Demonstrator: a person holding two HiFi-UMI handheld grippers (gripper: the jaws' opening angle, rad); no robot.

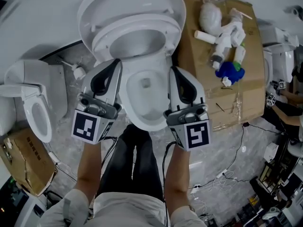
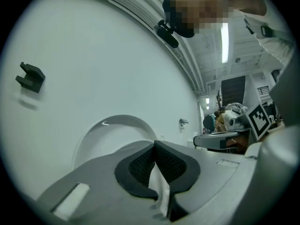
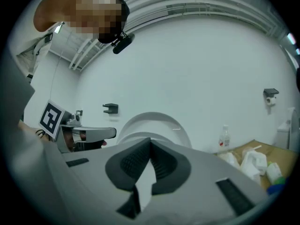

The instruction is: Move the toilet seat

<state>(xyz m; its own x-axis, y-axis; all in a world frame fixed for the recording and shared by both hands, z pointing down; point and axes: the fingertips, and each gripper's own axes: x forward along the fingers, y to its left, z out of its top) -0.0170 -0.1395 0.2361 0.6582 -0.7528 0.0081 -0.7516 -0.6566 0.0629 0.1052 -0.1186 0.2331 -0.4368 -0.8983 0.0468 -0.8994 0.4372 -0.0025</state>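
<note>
Toilet seat (image 1: 137, 22) raised, left gripper (image 1: 116, 62), right gripper (image 1: 173, 70) — closed, flanking bowl (image 1: 154, 123)

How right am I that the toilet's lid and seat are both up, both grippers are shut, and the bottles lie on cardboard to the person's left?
Not quite: the head view shows the bottles lying on cardboard to the person's right, not left. The rest holds: the toilet's lid and seat are both up, and the left gripper and right gripper are shut.
</note>
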